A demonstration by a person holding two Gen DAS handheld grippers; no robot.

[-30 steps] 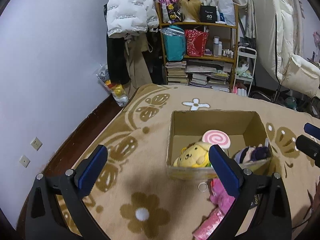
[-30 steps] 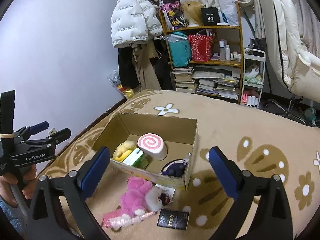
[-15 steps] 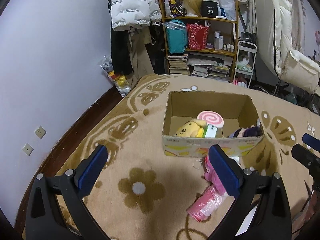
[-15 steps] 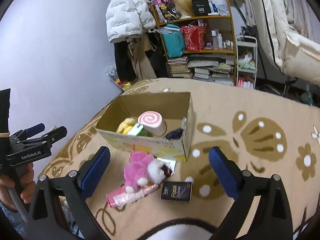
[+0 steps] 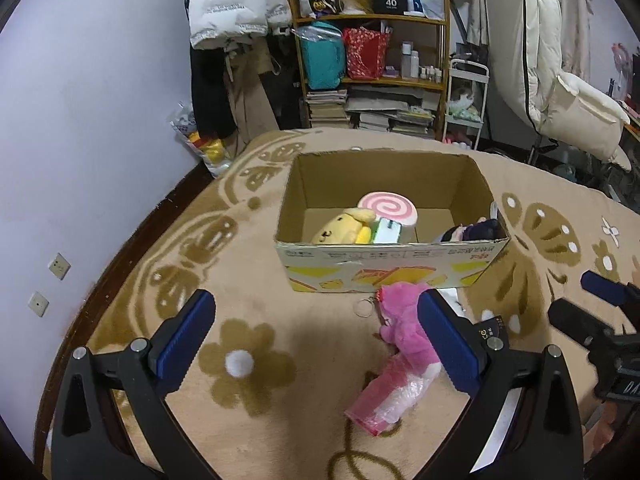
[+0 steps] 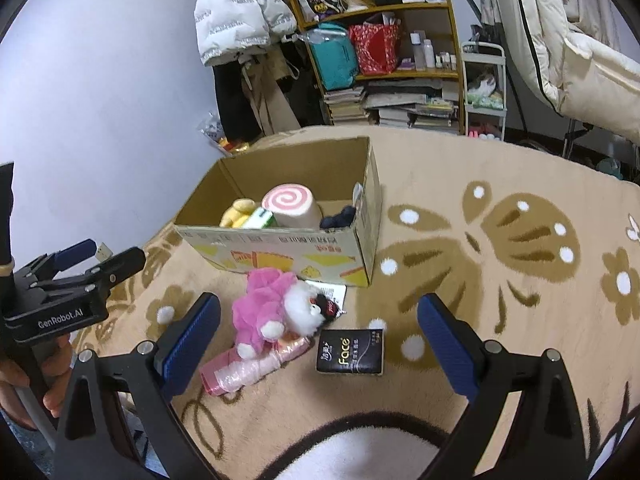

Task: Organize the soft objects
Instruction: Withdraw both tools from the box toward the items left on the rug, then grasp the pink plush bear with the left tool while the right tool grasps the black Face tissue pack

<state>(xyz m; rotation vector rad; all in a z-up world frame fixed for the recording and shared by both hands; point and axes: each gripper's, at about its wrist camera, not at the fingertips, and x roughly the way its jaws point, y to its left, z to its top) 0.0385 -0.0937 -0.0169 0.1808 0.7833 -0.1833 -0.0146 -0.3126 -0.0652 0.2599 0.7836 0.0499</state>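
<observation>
An open cardboard box [image 5: 304, 208] [image 6: 372, 216] stands on the beige patterned carpet. It holds a yellow plush [image 5: 340, 228], a pink swirl roll cushion [image 6: 290, 204] and a dark plush [image 6: 340, 216]. In front of the box lie a pink plush toy [image 6: 276, 308] [image 5: 404, 328], a pink plastic-wrapped pack [image 6: 248, 368] [image 5: 384, 396] and a black tissue pack [image 6: 350, 352]. My left gripper [image 5: 316, 348] is open and empty, short of the toys. My right gripper [image 6: 320, 344] is open and empty above the pink plush and tissue pack.
A cluttered shelf [image 5: 372, 60] with books and bags stands at the back, next to hanging jackets [image 5: 236, 4]. A white chair [image 5: 576, 112] is at the right. A wall runs along the left. A small keyring [image 5: 364, 308] lies by the box.
Both grippers have pulled back from the box and lowered toward the carpet. The box looks farther away and the toys in front of it are in fuller view. Both stay open.
</observation>
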